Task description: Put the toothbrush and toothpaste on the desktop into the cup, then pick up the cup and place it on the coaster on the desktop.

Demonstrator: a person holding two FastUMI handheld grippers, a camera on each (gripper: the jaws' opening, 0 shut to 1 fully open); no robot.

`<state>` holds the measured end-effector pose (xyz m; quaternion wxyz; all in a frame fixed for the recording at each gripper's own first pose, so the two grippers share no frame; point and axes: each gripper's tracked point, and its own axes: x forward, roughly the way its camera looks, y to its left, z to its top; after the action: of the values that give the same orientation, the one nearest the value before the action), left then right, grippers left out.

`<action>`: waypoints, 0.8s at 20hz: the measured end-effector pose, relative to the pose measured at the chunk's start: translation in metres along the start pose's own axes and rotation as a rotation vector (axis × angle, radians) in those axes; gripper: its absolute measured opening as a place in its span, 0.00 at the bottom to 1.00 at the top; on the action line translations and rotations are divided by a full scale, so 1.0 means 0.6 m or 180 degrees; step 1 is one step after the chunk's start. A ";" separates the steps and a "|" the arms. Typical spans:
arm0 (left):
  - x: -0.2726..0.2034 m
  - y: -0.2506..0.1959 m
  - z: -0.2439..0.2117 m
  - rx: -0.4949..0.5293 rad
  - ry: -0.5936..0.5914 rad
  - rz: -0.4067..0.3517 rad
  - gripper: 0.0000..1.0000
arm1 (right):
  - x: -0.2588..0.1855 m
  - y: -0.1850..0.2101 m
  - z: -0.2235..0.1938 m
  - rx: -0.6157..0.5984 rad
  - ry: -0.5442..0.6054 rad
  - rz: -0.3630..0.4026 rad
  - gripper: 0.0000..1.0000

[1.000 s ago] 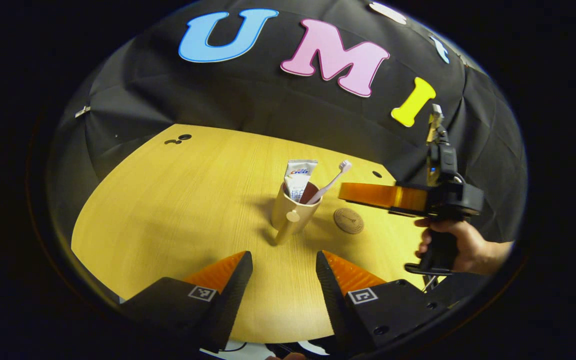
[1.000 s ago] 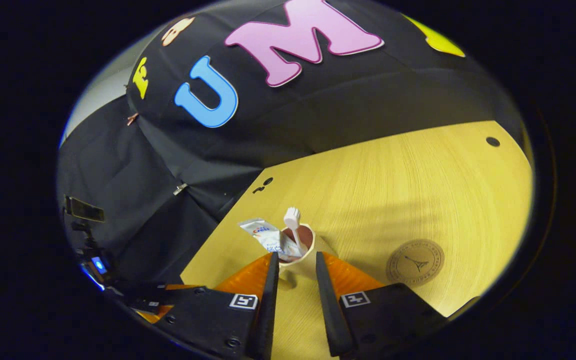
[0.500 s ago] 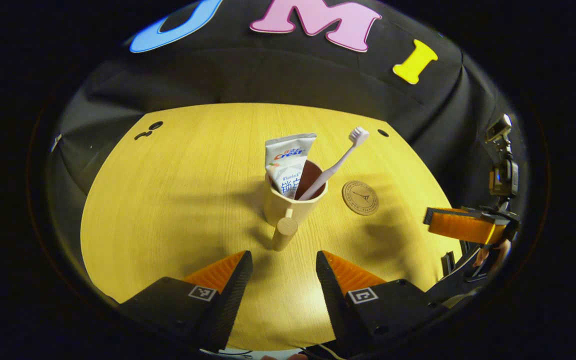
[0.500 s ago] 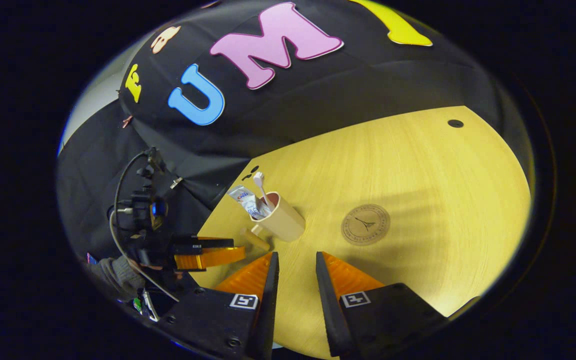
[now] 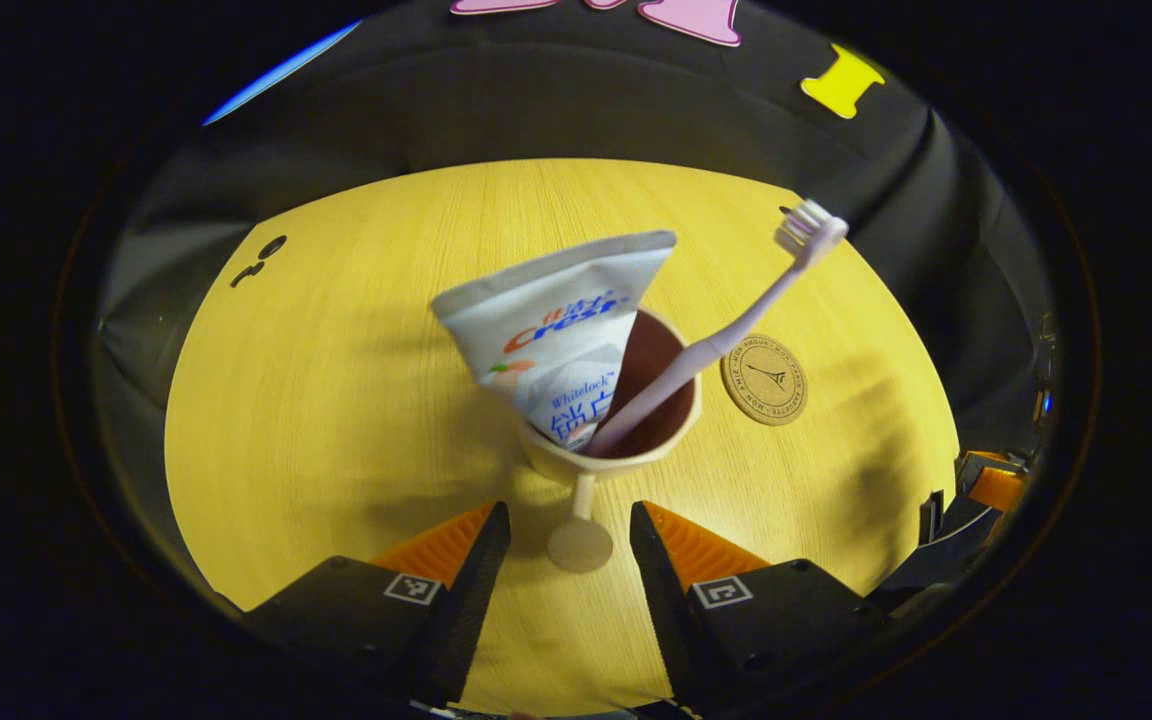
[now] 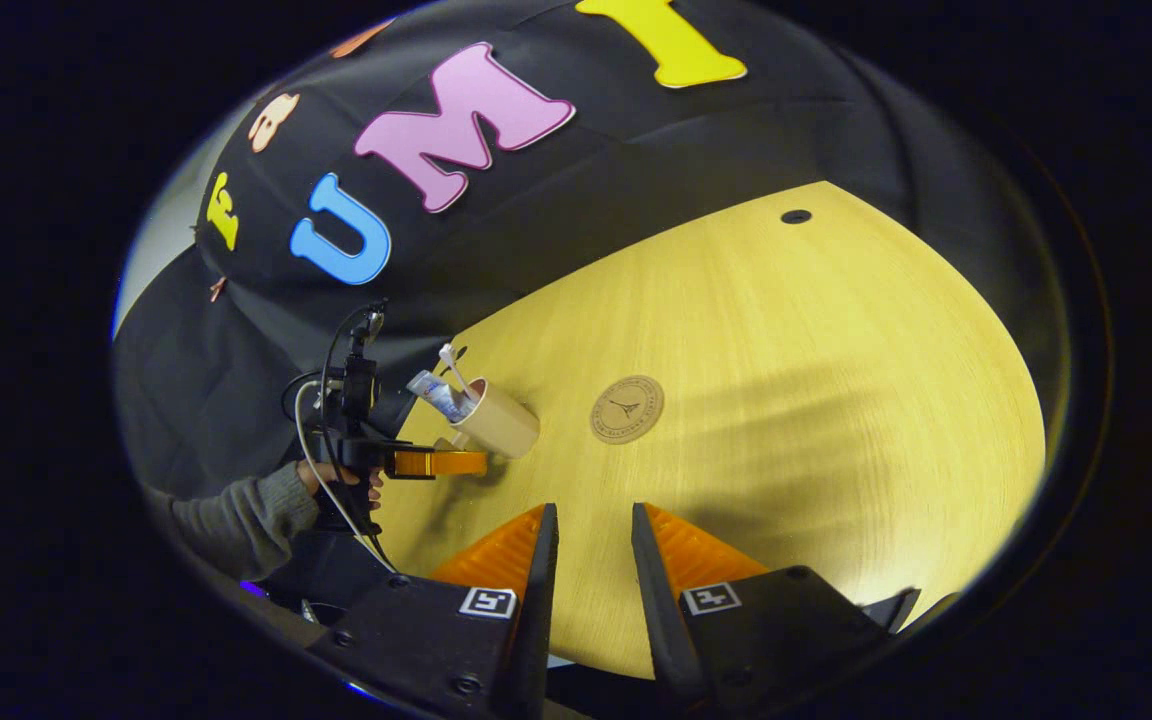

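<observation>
Left gripper (image 5: 569, 520) has its fingers apart and holds nothing; the round knob of the handle (image 5: 581, 546) of the cup (image 5: 608, 440) lies between them, not yet pressed. That cup stands upright on the desktop (image 5: 336, 400), with the toothpaste (image 5: 561, 335) and the toothbrush (image 5: 711, 335) already leaning inside it. So the filling step seems finished, and the step in hand is the taking of the cup. The coaster (image 5: 764, 379) lies flat just to the right of the cup, near but not touching.

Next, I think, the fingers must close on the handle, then lift and carry the cup level, because the tall tube could tip out.

Right gripper (image 6: 593, 560) is nearly closed and empty, well apart from the cup (image 6: 498, 420).

Compared with one second ago, the left gripper has come much closer to the cup, and the right gripper has drawn back from it.
</observation>
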<state>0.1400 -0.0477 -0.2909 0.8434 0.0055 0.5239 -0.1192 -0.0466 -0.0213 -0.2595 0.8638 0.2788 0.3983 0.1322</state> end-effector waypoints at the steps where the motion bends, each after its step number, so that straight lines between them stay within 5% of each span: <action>1: 0.005 0.000 0.002 0.0005 0.0067 0.0009 0.81 | -0.006 -0.007 0.000 0.0043 -0.0020 -0.0029 0.46; 11: 0.040 0.003 0.002 0.0203 0.0493 0.0186 0.33 | -0.022 -0.044 -0.018 0.0274 -0.0066 -0.0160 0.45; 16: 0.026 -0.008 0.015 0.0274 0.0340 0.0106 0.36 | -0.018 -0.055 -0.036 0.0281 -0.0006 -0.0247 0.46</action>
<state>0.1535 -0.0569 -0.3002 0.8150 0.0569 0.5625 -0.1271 -0.0699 -0.0448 -0.2833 0.8555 0.3011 0.4135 0.0806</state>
